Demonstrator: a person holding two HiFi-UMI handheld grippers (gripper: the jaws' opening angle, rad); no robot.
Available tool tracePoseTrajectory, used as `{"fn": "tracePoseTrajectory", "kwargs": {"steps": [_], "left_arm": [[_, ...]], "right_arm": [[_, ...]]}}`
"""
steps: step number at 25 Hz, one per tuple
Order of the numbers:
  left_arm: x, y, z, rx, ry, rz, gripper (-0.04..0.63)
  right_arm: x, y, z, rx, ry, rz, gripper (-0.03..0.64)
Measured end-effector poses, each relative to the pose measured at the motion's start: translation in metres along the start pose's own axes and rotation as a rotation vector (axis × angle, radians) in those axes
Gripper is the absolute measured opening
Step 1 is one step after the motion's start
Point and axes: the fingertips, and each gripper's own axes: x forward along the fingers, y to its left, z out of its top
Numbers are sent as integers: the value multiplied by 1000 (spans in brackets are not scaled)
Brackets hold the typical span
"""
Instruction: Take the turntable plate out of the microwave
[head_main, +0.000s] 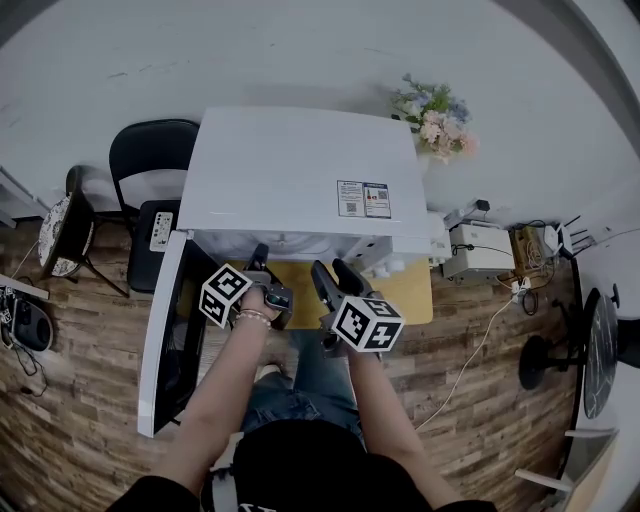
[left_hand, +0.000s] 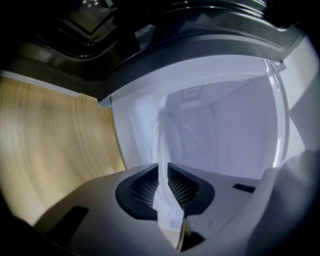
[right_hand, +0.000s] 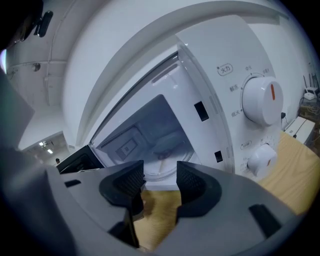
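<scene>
Left gripper: closed on the near rim of the glass plate; both ribbed pads press on the glass, which runs edge-on between them.
Right gripper: jaws apart, nothing between them but the wooden table below.
Plate position: inside the microwave; from the right gripper view it lies on the cavity floor, with its near edge at the opening.
Door: swung fully open to my left.
Left gripper placement: tips in at the mouth of the opening.
Right gripper placement: just beside the left one, in front of the opening and short of it.
Controls: two white dials on the panel right of the cavity.
Surroundings: flowers behind the microwave on the right.
</scene>
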Motion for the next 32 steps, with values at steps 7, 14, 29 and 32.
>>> {"fn": "tracePoseTrajectory", "kwargs": {"steps": [7,14,29,32], "left_arm": [[-4,-3,1,-6,46,8,26],[-10,-8,2,-38,68,-8,25],[-15,-17,-1,-8,106,-4,25],[-15,-17,-1,-2,124,-8,25]], "right_arm": [[5,-9,-6,130,-8,29,195],[27,-17,-19,461,-39,108,193],[86,-14,-29,771,-59,209,141],[91,-14,-27,814,-80,217,129]]}}
